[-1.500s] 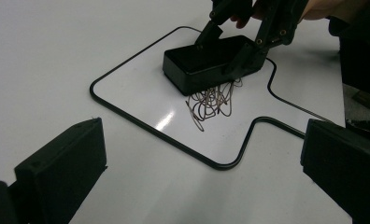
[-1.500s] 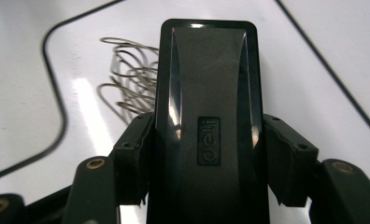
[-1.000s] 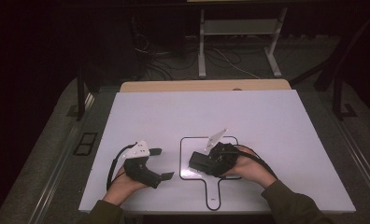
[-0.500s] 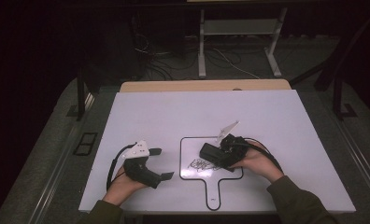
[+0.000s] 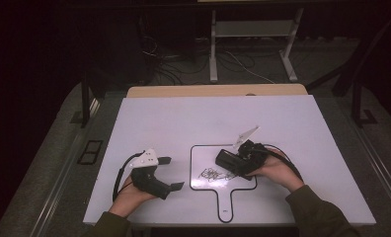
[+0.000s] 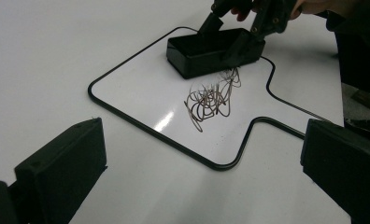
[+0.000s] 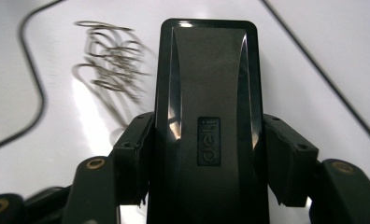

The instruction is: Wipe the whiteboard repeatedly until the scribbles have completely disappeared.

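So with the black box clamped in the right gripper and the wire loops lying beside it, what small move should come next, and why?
Probably lower the black box onto the outlined mat and release. The right gripper has its jaws shut on the box's sides, the wire loops already lie loose on the mat next to it, and the left gripper rests open, apart.

- My right gripper [image 7: 206, 161] has its two black jaws pressed against the long sides of a black box [image 7: 206, 93], one jaw on each side.
- The box runs straight away from my camera, glossy, with "deli" embossed on the face turned towards me.
- Just left of the box I see a tangle of thin wire loops [image 7: 110, 60], blurred, lying on the white board [image 7: 314, 70].
- A black outline [image 7: 33, 84] curves round the wire on the board.
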